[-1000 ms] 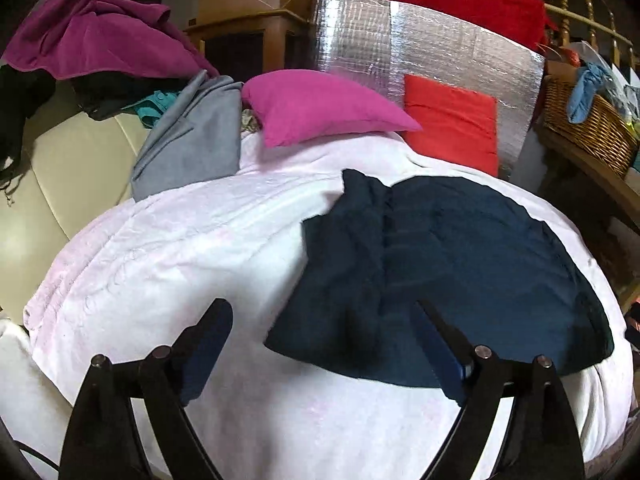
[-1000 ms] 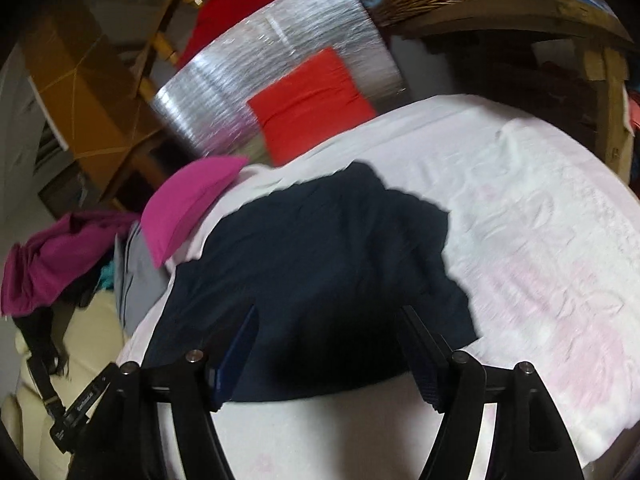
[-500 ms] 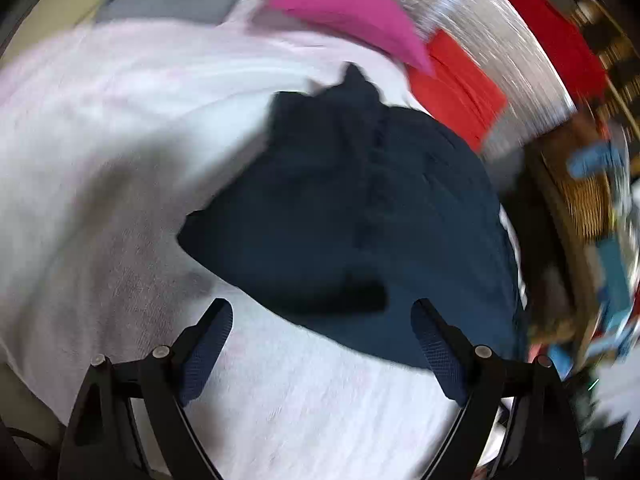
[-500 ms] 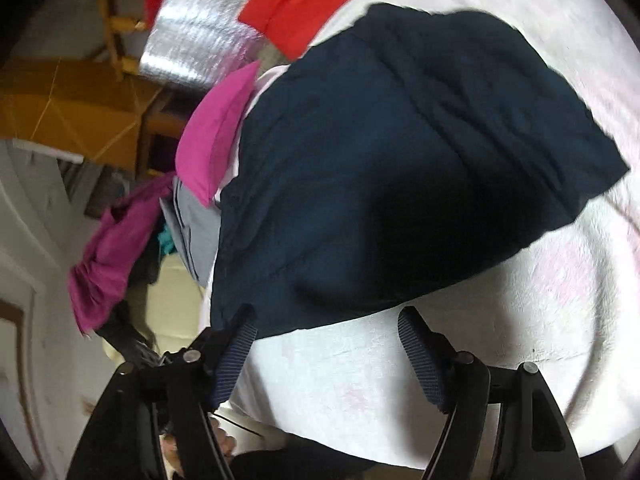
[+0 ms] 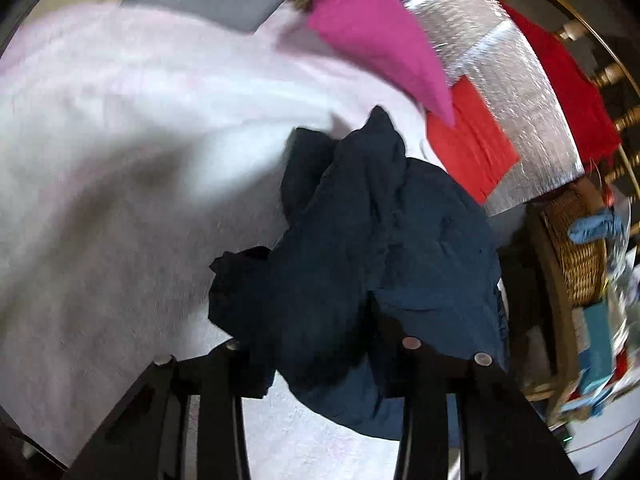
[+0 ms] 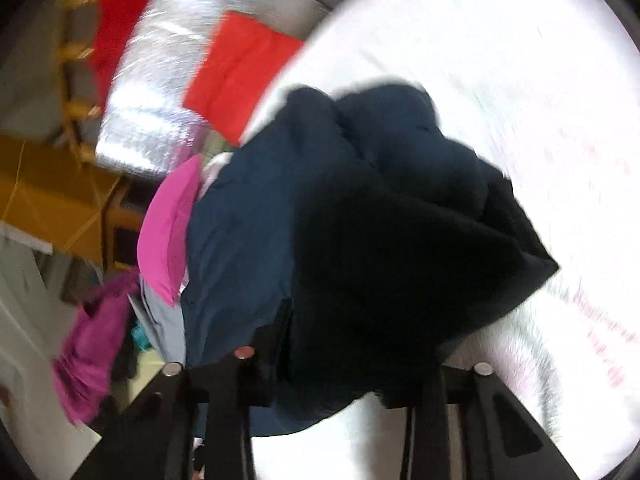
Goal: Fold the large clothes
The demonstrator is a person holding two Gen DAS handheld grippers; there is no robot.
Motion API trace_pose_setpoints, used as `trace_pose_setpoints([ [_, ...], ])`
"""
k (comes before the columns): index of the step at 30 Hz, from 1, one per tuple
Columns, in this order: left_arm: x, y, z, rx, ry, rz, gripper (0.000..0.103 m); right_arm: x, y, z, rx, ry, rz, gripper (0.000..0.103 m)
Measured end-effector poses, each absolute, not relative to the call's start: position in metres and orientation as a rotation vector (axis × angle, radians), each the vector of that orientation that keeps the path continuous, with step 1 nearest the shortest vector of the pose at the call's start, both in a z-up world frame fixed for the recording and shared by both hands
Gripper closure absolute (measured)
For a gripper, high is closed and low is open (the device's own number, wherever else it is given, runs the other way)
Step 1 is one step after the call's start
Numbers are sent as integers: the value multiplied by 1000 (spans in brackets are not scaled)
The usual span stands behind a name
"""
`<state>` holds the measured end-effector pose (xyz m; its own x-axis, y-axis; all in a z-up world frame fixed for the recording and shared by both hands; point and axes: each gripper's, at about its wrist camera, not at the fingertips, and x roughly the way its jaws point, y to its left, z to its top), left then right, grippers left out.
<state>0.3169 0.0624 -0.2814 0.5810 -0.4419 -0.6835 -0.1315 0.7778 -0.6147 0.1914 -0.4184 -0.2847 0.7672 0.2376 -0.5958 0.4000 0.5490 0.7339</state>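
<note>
Domestic living space, used for laundry. A pale pink blanket covers a soft surface, with a magenta cushion and an orange-red cushion at its far side. A wicker basket holding cloth sits at right, wooden turned railings run behind, and loose clothes are heaped at left.

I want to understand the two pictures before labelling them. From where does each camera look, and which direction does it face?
Left wrist: sits on the left hand-held gripper, looking downward along its fingers at the navy garment on the white blanket; the closing jaws have cloth between them.
Right wrist: sits on the right hand-held gripper, facing down at the same garment; jaws closing likewise.
Both share the garment, blanket, pink pillow and red cushion.
</note>
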Motion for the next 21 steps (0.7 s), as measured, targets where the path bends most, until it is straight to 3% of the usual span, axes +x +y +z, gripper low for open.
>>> trace_pose_setpoints([
  [3,320,54,-296,-626,1014,-165,60,197,-413,-283,913,772,-137,70],
  [6,320,49,-289,-558,1013,-159,57,203,-416,-296,953,848,-149,63],
  [10,294,38,-257,-351,959,-113,51,188,-409,-276,882,867,-140,38],
  [13,270,35,-226,-232,869,-80,30,163,-395,-243,752,828,-161,29],
  [21,154,22,-105,16,552,-21,10,90,-345,-141,391,681,-240,19],
])
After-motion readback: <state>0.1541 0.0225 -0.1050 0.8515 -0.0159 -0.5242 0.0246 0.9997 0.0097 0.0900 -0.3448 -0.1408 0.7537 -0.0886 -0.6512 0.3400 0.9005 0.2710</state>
